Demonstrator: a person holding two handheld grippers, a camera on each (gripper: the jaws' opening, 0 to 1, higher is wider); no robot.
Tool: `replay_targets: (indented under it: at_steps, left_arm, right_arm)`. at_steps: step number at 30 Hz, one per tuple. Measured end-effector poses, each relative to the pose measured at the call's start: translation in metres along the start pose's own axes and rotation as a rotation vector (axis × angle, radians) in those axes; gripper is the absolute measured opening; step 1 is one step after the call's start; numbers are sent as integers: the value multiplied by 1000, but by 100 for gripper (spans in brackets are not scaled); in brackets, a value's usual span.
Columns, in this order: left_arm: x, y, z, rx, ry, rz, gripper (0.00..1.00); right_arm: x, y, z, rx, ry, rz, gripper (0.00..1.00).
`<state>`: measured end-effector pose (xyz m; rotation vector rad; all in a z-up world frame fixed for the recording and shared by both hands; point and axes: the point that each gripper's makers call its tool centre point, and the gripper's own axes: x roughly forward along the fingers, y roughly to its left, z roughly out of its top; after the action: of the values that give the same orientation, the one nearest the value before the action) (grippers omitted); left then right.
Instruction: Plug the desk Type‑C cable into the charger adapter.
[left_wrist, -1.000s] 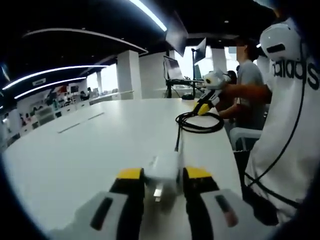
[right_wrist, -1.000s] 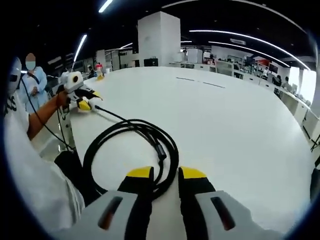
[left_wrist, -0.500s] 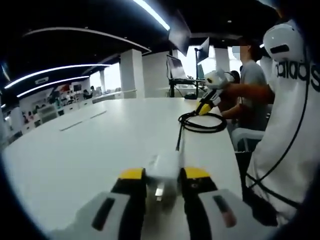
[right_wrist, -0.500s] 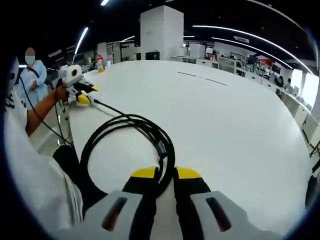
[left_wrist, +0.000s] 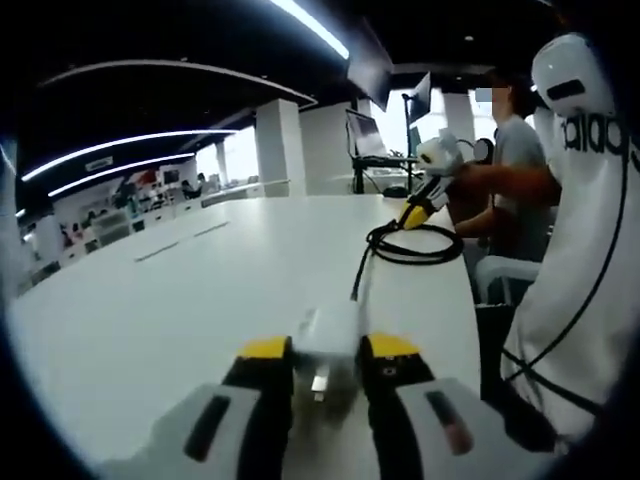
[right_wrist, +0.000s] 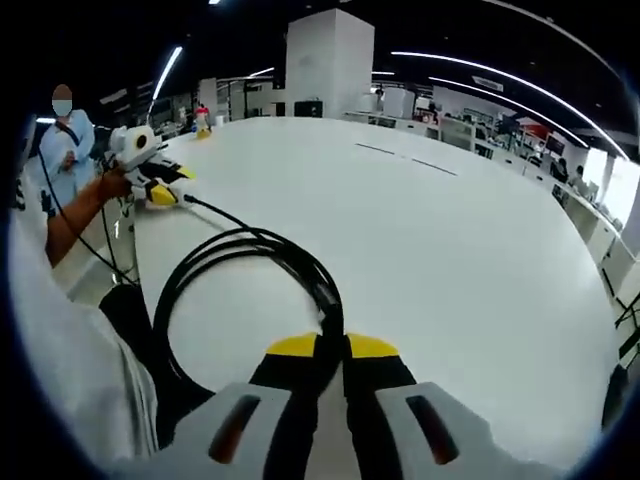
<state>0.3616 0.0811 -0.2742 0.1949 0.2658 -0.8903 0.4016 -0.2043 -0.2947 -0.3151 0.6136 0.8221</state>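
Observation:
My left gripper (left_wrist: 328, 352) is shut on a white charger adapter (left_wrist: 328, 326), low over the white table (left_wrist: 190, 290). A thin black cable (left_wrist: 412, 260) runs from the adapter's far side to a coil further along the table; I cannot tell whether it is plugged in. My right gripper (left_wrist: 413, 213) touches that coil's far side. In the right gripper view, my right gripper (right_wrist: 332, 348) is shut on the near side of the black cable (right_wrist: 250, 239) coil. From the coil a strand leads to my left gripper (right_wrist: 162, 194), held by a hand near the table (right_wrist: 450, 250) edge.
The person's white shirt (left_wrist: 580, 260) fills the right of the left gripper view, beside the table's edge. A person in grey (left_wrist: 512, 150) and monitors (left_wrist: 366, 135) stand beyond the table's end. A person in a light coat (right_wrist: 66, 158) stands off the table's left edge.
My right gripper's jaws have drawn together onto the cable coil, and its view has crept forward. My left gripper still holds the adapter in the same place.

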Motion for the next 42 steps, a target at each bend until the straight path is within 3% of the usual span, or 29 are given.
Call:
replay_targets:
  at_steps: [14, 42]
  left_arm:
    - [1, 5, 1, -41, -19, 24, 26]
    - [24, 61, 8, -80, -43, 96, 26]
  right_arm:
    - [7, -9, 6, -19, -2, -10, 7]
    - [50, -45, 43, -33, -31, -34, 6]
